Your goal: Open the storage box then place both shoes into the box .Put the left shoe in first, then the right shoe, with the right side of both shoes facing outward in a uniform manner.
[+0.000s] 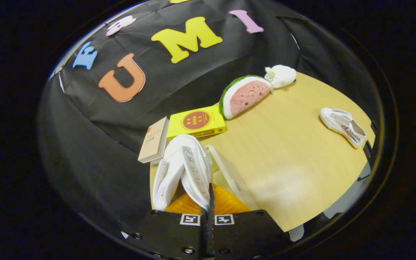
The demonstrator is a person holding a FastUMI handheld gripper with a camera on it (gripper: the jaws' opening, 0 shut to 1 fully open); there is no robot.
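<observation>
A white canvas shoe [182, 162] with an orange insole [229, 204] hangs toe-away just ahead of my gripper [211, 193]. The fingers are shut on the shoe's right-hand eyelet flap. Right beside the held shoe, a clear plastic storage box [226, 169] shows as a translucent wall or lid; whether it is open I cannot tell. Much of the box is hidden by the shoe and the gripper body. The second white shoe [343, 126], with a red and blue side stripe, lies on its side far off on the wooden table [287, 151], near the table's far right edge.
Beyond the held shoe, a yellow book [197, 122] and a tan book [154, 141] lean at the black cloth wall. A watermelon-slice plush [246, 95] and a small white plush [280, 76] sit further back. The table's edge runs close below the far shoe.
</observation>
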